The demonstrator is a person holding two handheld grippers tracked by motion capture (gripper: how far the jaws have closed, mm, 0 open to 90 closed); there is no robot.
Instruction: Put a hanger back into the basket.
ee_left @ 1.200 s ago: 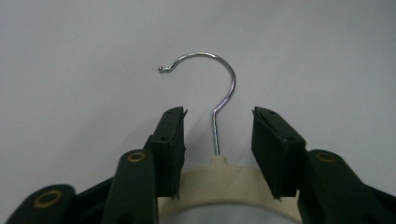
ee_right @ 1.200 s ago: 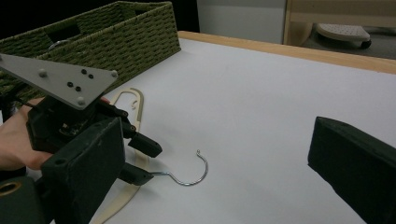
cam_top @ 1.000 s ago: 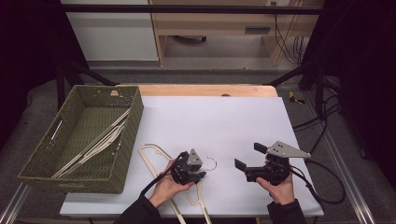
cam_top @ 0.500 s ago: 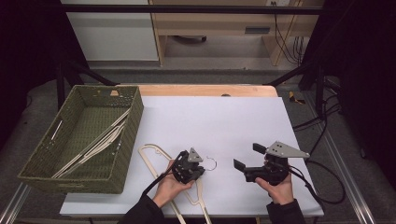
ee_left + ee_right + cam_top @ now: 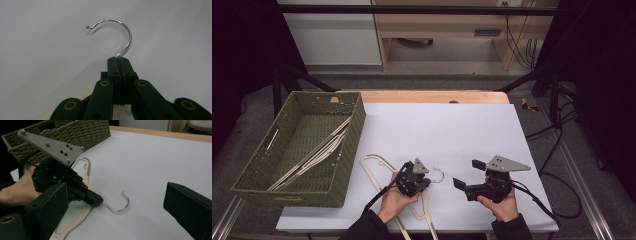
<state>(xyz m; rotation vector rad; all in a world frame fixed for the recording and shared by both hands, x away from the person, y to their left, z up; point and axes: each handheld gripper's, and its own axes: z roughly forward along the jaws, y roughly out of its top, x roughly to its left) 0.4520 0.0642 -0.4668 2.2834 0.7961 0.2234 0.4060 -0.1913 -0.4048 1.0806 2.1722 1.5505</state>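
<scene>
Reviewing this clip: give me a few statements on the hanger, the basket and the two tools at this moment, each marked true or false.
1. The left tool is shut on the metal hook of the hanger. True; its jaws have just been closing.
2. The right tool grips the hanger's other end. False: its jaws stand open and hold nothing.
3. The hanger lies on the white table. True.
4. The woven basket is empty. False: other hangers lie inside it.
5. The basket stands to the right of both tools in the high view. False: it stands at the left.
</scene>
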